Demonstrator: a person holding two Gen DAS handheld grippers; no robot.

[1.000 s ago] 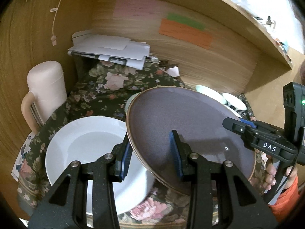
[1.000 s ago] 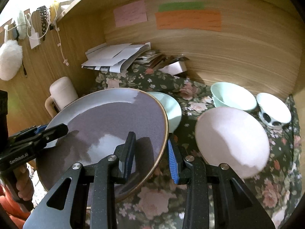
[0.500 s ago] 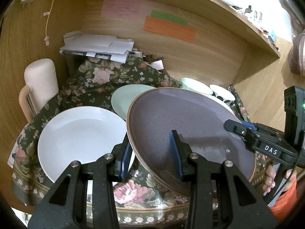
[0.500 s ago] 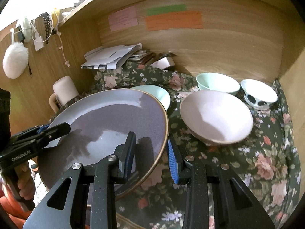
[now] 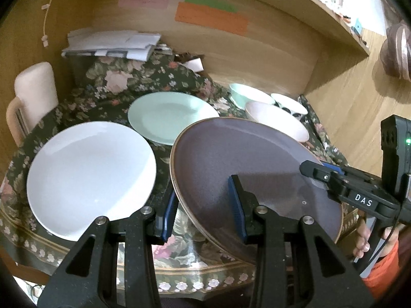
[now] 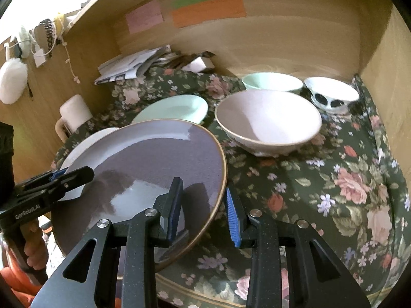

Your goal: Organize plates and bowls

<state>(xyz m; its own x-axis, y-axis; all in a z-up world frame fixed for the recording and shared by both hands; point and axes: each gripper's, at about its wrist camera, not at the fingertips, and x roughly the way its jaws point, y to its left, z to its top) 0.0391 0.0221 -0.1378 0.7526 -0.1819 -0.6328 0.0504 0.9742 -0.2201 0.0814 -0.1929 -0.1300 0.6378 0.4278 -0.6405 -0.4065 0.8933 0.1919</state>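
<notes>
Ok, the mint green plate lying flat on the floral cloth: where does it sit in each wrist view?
Left wrist: the mint green plate lies at centre, just above the white plate and the purple plate.
Right wrist: the mint green plate is left of centre, behind the purple plate, beside the large pale bowl.
Shared landmark: the orange note on the back wall.

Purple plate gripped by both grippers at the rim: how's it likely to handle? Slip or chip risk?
The purple plate looks glazed and glossy, so probably slippery in the pads. It looks rigid ceramic and likely heavy, held tilted by the left gripper and right gripper. The thin rim may chip if knocked.
</notes>
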